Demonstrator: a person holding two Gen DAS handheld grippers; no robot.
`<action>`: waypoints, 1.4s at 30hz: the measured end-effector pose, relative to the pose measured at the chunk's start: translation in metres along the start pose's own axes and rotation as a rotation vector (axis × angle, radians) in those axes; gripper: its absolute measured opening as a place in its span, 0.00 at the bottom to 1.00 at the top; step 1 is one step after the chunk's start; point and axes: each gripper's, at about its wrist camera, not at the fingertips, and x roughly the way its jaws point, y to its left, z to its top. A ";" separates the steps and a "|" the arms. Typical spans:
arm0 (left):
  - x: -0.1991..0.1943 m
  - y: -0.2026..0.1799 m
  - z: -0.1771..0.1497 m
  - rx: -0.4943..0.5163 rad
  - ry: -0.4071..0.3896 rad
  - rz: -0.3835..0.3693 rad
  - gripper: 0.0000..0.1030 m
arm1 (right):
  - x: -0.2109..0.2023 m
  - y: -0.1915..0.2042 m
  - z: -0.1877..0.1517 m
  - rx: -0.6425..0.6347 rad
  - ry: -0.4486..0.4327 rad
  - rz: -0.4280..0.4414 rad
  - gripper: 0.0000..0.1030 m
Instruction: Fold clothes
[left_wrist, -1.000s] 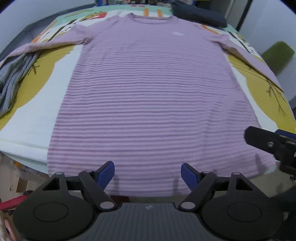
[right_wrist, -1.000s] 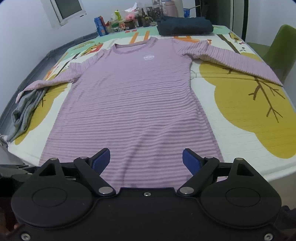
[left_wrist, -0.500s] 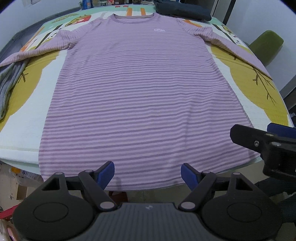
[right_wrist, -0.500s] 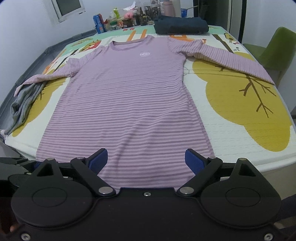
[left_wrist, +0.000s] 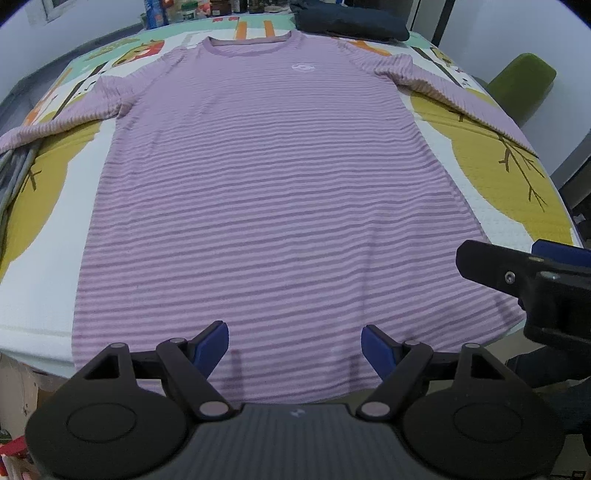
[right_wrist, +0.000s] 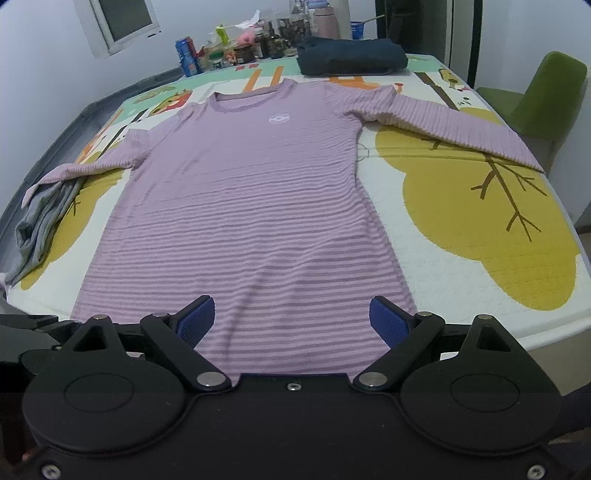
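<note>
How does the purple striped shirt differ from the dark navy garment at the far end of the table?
The purple striped shirt lies spread flat with sleeves out; the dark navy garment is a compact folded stack. The shirt is light with stripes and a white logo; the navy garment is plain dark. The shirt reaches the near edge; the navy one sits far. Both rest on the printed table cover.

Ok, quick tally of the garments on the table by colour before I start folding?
Purple striped long-sleeve shirt, spread flat: 1
Grey garment, bunched at the left edge: 1
Dark navy folded garment, at the far end: 1
Total: 3
</note>
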 end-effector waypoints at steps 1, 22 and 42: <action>0.001 0.000 0.002 0.004 0.001 -0.002 0.79 | 0.001 0.000 0.002 0.005 -0.001 -0.001 0.88; 0.039 0.030 0.131 0.121 -0.025 -0.047 0.79 | 0.064 0.010 0.092 0.124 -0.052 -0.084 0.88; 0.099 -0.003 0.235 0.139 -0.014 -0.056 0.79 | 0.123 -0.106 0.174 0.421 -0.129 -0.126 0.84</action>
